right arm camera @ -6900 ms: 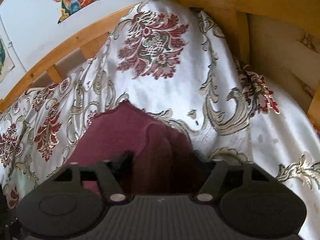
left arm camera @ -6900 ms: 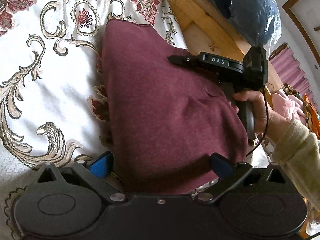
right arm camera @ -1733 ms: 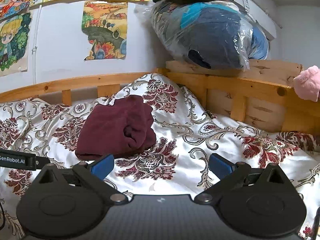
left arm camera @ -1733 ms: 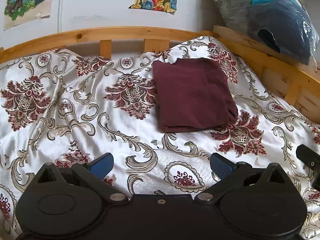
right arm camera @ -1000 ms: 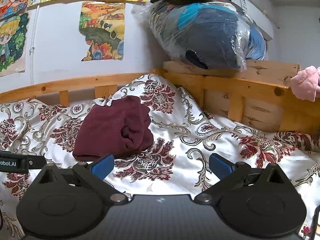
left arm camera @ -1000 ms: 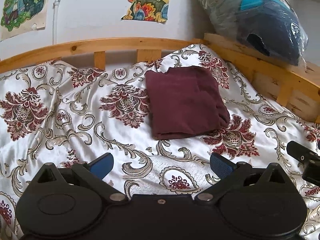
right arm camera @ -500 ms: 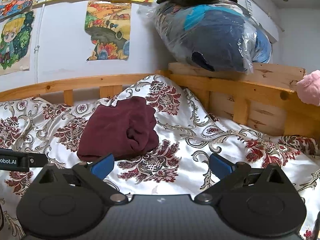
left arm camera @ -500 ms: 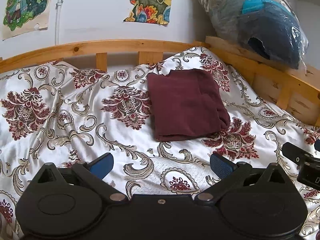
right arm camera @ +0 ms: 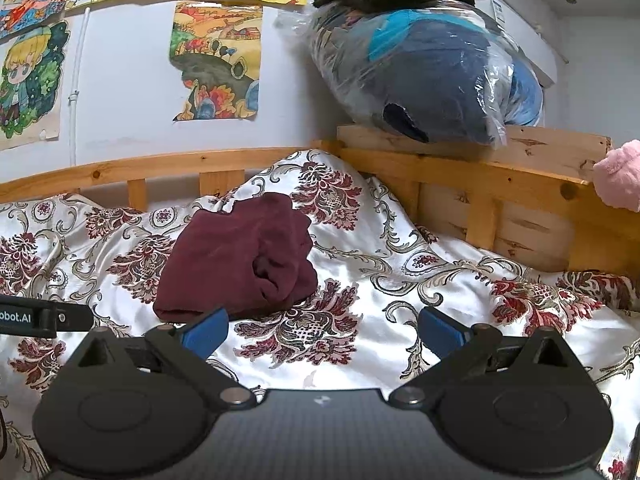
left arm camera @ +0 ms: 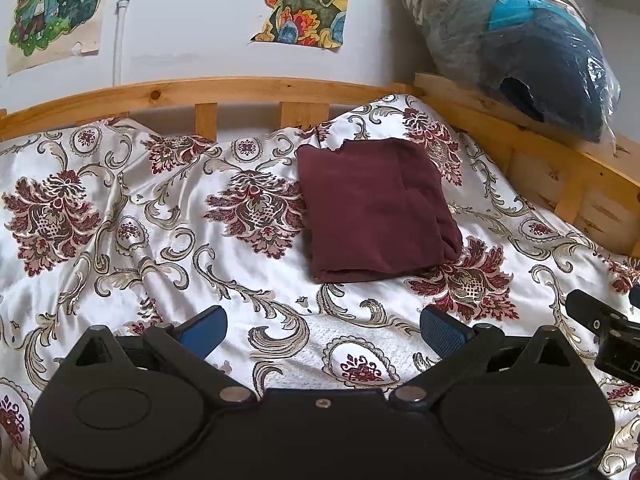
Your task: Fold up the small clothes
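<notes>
A maroon garment lies folded into a rough rectangle on the floral bedspread, toward the back near the headboard. It also shows in the right wrist view, with a rumpled fold on its right side. My left gripper is open and empty, held back well short of the garment. My right gripper is open and empty, also held back; its left fingertip overlaps the garment's near edge in the view. Each gripper's body shows at the edge of the other's view.
A wooden bed rail runs along the back and right side. A plastic-wrapped bundle of dark bedding sits on the right rail. A pink plush item is at far right. Posters hang on the wall.
Long ago both grippers were at the garment, pressing it. Since then both have pulled back and stand open. Over the last second the views have only drifted slightly.
</notes>
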A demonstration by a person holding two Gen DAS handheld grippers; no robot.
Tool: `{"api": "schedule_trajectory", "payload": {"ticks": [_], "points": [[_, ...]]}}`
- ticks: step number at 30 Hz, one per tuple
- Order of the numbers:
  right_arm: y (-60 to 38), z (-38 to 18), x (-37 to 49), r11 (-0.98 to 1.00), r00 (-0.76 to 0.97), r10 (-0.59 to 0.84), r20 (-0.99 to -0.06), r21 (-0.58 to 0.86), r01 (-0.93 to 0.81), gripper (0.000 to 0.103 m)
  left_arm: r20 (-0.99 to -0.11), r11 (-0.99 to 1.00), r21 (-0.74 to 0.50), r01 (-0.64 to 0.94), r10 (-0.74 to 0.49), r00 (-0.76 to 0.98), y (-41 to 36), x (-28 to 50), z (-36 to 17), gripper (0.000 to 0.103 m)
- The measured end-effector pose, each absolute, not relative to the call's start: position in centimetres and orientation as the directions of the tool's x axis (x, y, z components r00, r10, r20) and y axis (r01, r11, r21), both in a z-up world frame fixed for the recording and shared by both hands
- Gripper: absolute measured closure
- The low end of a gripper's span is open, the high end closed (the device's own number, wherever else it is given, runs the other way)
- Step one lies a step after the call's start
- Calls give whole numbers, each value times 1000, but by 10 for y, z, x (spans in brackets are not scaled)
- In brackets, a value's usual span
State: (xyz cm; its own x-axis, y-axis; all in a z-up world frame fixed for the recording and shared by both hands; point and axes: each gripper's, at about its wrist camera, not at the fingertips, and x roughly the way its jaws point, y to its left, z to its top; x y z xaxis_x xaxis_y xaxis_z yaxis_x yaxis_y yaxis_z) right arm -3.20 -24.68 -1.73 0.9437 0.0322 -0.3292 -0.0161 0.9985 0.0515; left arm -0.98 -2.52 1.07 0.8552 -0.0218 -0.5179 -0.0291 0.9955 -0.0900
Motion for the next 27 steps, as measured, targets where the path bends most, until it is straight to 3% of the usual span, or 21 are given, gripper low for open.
{"api": "schedule_trajectory", "payload": {"ticks": [27], "points": [[-250,-19,-32,998,941,32,-338,58,-13,0,-502,995,-84,-44,-4,865,-23,-11,14,1]]}}
